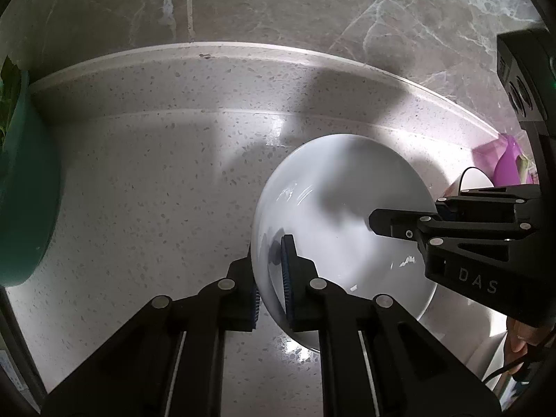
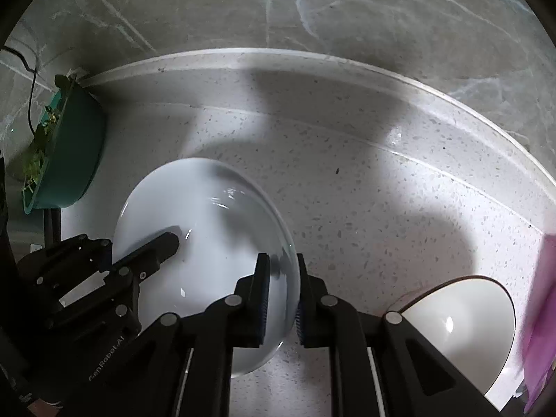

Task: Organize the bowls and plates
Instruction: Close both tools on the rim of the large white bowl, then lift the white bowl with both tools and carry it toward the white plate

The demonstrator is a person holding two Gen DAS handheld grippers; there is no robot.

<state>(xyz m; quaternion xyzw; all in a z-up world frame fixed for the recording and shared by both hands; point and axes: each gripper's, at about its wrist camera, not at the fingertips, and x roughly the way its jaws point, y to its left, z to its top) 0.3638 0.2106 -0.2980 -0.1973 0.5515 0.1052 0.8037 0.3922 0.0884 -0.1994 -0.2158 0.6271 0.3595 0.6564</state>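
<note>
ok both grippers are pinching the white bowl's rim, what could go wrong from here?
1. Thin grips: left gripper and right gripper hold only the glossy rim of the white bowl; uneven lifting could tilt or slip it.
2. A second bowl sits close beside the right gripper; swinging that way could knock it.

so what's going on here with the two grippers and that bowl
A person is holding the white bowl with both handheld grippers on the speckled countertop. The left gripper is clamped on the bowl's left rim and the right gripper on the opposite rim, one pad inside and one outside each. A second, cream bowl sits to the right, and a teal basin with greens stands off to the left.
</note>
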